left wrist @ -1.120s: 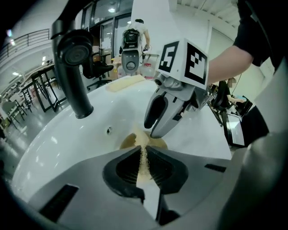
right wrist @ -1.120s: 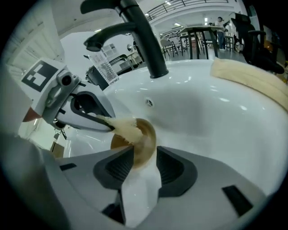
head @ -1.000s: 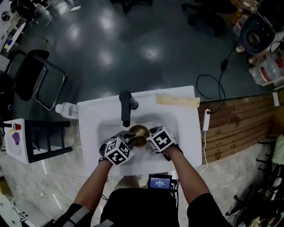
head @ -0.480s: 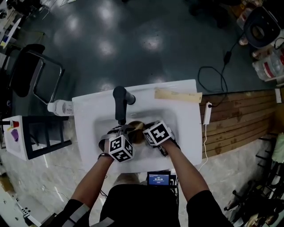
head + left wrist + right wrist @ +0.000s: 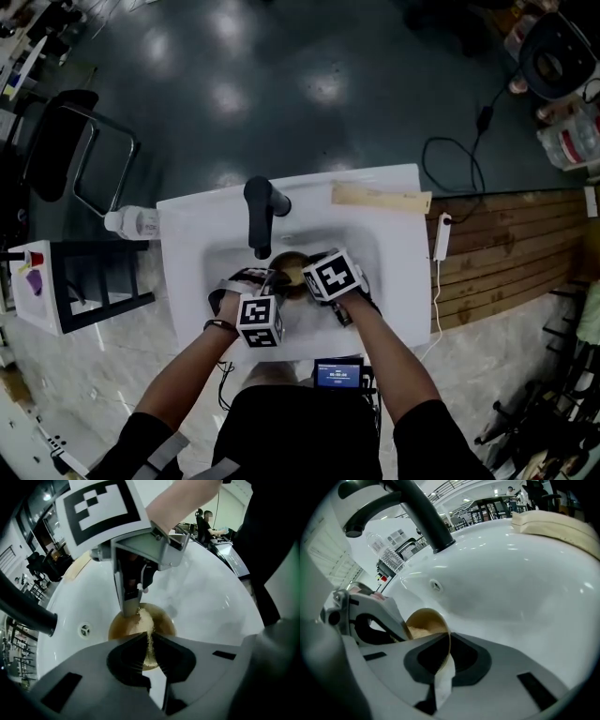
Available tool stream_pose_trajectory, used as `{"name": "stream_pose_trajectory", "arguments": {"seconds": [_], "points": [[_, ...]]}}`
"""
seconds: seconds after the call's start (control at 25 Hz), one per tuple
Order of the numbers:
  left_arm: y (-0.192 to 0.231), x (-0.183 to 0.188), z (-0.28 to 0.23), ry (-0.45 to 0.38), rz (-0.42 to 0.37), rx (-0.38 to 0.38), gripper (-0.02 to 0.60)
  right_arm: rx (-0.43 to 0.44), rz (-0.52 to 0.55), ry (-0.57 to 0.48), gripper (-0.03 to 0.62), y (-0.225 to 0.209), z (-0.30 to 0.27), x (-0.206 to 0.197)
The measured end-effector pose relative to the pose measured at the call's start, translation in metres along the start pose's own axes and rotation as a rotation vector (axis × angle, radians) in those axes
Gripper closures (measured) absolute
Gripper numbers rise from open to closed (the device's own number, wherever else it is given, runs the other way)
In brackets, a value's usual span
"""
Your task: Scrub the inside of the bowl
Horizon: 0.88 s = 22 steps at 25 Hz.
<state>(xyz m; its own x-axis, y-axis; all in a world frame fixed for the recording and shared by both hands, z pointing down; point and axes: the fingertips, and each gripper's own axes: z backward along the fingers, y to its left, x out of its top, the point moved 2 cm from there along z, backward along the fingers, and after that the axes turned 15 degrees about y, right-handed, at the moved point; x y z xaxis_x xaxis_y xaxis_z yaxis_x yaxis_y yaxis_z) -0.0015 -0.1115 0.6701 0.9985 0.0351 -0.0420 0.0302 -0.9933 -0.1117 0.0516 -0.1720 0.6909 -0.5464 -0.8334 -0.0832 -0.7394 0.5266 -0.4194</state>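
A small golden-brown bowl [image 5: 289,270] sits in the basin of the white sink [image 5: 384,246], under the black faucet [image 5: 260,216]. My right gripper [image 5: 447,641] has just been closing, and its jaws are now shut on the bowl's rim [image 5: 446,632]. From the left gripper view, one right finger [image 5: 127,597] reaches down onto the bowl's far rim. My left gripper [image 5: 149,638] is shut on a thin yellow scrub pad [image 5: 149,646], which hangs over the bowl [image 5: 161,625]. In the right gripper view the pad [image 5: 419,631] lies inside the bowl. Both marker cubes crowd over the bowl in the head view.
A pale wooden board [image 5: 380,198] lies on the sink's back right edge. A clear plastic bottle [image 5: 131,223] stands at its left edge. A small screen [image 5: 337,375] sits at the front edge. The drain hole [image 5: 435,586] is behind the bowl.
My left hand has rolled and sunk toward the bowl, its cube now nearer the sink's front. The right gripper has stayed at the bowl.
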Motion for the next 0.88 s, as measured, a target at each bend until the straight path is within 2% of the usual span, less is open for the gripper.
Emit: {"name": "stream_pose_trajectory", "arguments": {"seconds": [0.08, 0.16, 0.48, 0.6, 0.76, 0.88], "points": [[-0.010, 0.003, -0.001, -0.003, -0.023, -0.026, 0.558, 0.004, -0.027, 0.003, 0.572, -0.001, -0.001, 0.000], [-0.019, 0.005, -0.003, -0.012, -0.011, -0.050, 0.558, 0.013, -0.051, 0.005, 0.572, -0.002, -0.001, 0.000], [-0.025, 0.015, -0.001, -0.089, 0.177, -0.148, 0.560, 0.038, -0.103, 0.013, 0.572, -0.001, -0.003, -0.003], [-0.023, 0.021, -0.002, -0.135, 0.276, -0.204, 0.560, 0.063, -0.110, 0.018, 0.572, 0.000, -0.004, -0.005], [-0.015, 0.024, -0.002, -0.218, 0.464, -0.303, 0.560, 0.087, -0.106, 0.019, 0.572, 0.003, -0.006, -0.008], [-0.005, 0.019, -0.002, -0.244, 0.579, -0.340, 0.560, 0.084, -0.088, 0.019, 0.572, 0.003, -0.004, -0.009]]}}
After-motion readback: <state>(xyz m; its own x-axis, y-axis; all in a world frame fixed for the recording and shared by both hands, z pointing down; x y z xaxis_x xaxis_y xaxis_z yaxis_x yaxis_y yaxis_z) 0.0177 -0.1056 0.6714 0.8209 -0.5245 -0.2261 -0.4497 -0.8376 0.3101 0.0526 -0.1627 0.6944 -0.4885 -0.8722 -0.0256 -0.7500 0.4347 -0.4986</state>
